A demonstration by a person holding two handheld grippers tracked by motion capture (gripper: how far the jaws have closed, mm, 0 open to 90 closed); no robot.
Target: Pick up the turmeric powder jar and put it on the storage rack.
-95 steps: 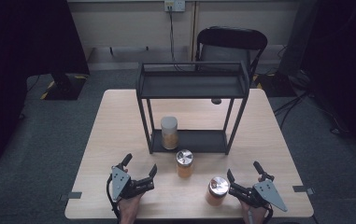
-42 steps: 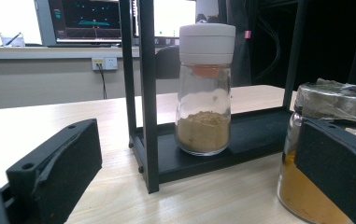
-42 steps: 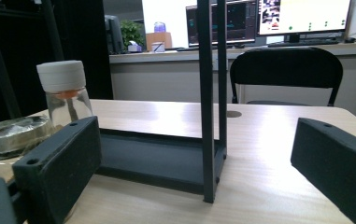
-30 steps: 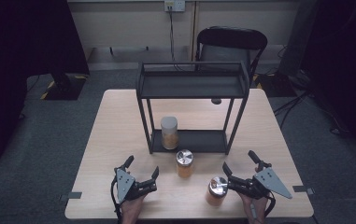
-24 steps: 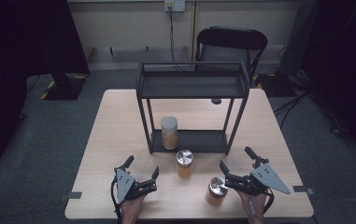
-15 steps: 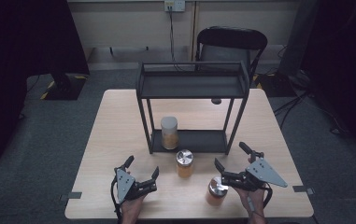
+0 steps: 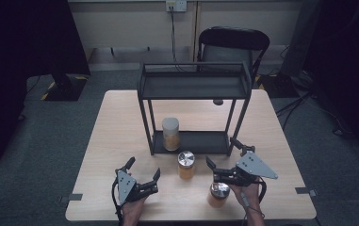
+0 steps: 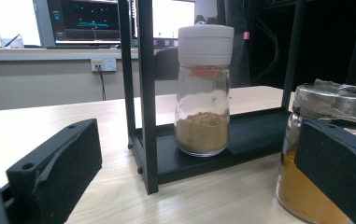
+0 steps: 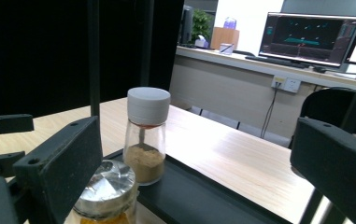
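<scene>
While both grippers gape, right gripper (image 7: pixel 224 157) hovers beside jar (image 7: pixel 218 194).

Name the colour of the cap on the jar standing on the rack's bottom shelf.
White. The cap shows best in the left gripper view, above brown powder in the jar.

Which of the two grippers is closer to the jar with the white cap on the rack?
Right, narrowly. The right gripper is open, ahead and right of the white-capped jar, close to the rack. The left gripper is open, nearer the table's front edge.
</scene>
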